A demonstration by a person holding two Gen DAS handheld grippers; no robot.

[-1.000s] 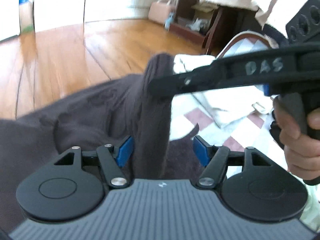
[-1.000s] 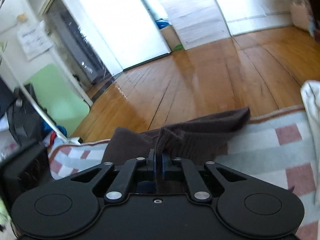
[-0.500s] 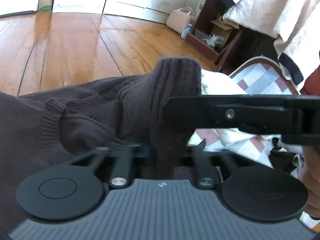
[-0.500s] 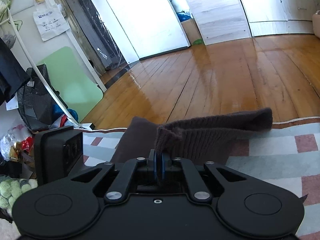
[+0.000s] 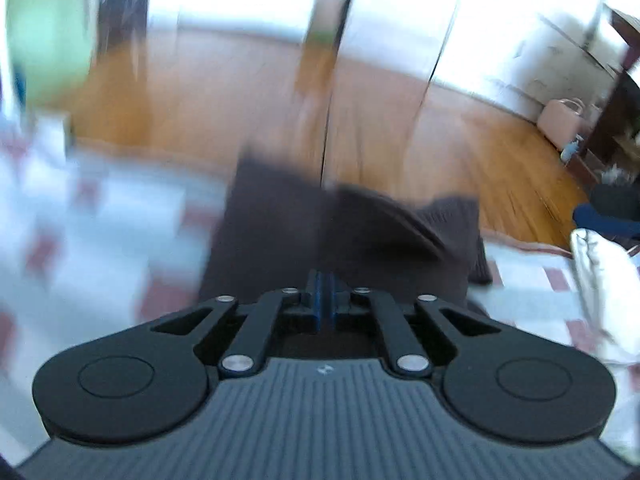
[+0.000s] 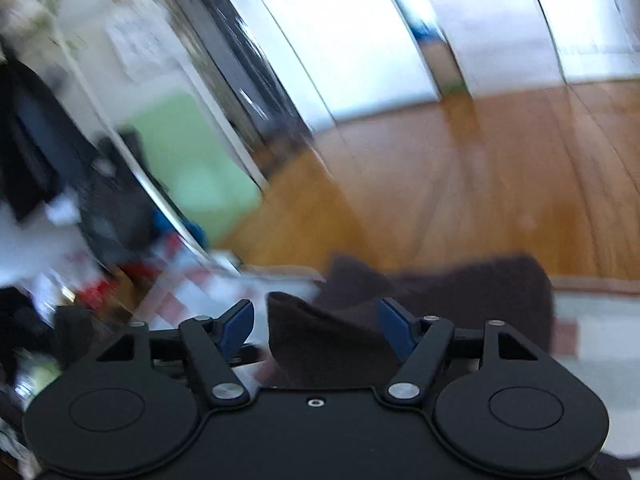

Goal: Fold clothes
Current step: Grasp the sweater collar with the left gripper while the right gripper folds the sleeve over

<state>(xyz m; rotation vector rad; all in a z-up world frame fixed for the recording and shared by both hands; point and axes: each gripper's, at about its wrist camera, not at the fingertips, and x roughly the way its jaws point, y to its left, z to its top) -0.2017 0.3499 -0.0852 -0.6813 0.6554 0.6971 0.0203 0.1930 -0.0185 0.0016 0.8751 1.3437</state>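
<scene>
The left gripper pinches the dark brown knit sweater with jaws fully closed; the right gripper stands wide open, 1 cuff between its pads, ungripped. Soft, limp knit on the checked rug near its far edge, best taken at hems or cuffs.

Hand-held grippers: two, left hand-held gripper and right hand-held gripper
Dark brown sweater: one
White cloth: one
Checked rug: one
Pink bag: one
</scene>
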